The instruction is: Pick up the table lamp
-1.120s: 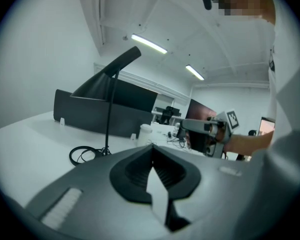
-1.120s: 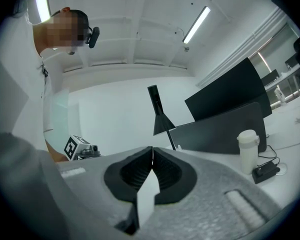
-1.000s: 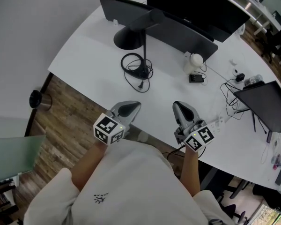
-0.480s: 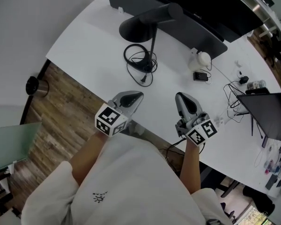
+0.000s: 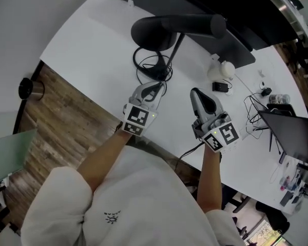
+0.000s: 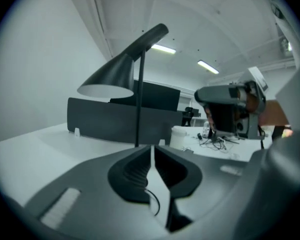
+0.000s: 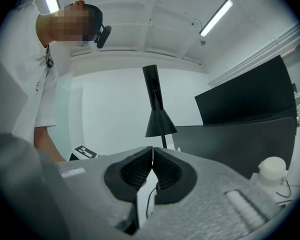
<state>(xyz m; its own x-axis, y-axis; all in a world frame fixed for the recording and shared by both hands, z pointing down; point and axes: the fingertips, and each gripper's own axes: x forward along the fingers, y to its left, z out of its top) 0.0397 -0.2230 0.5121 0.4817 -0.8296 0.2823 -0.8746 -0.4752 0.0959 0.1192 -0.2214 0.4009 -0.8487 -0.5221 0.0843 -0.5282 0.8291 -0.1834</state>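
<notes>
Left claw (image 5: 154,88) has pushed forward over the desk (image 5: 92,50) since a second ago and now sits just short of the lamp (image 5: 151,32), whose foot stands dead ahead in a coiled cord (image 5: 159,75). Its jaws have just begun to part, a hairline only, with nothing between them. Right claw (image 5: 195,93) has advanced too, closed and empty, with the lamp ahead to its left. I judge the pick-up barely begun: approach made, but no contact, and grasp and lift are still to come. Dark monitors (image 5: 215,9) rise beyond the lamp, a jar (image 5: 219,69) sits ahead of the right claw, and wood floor (image 5: 61,111) lies behind both.
</notes>
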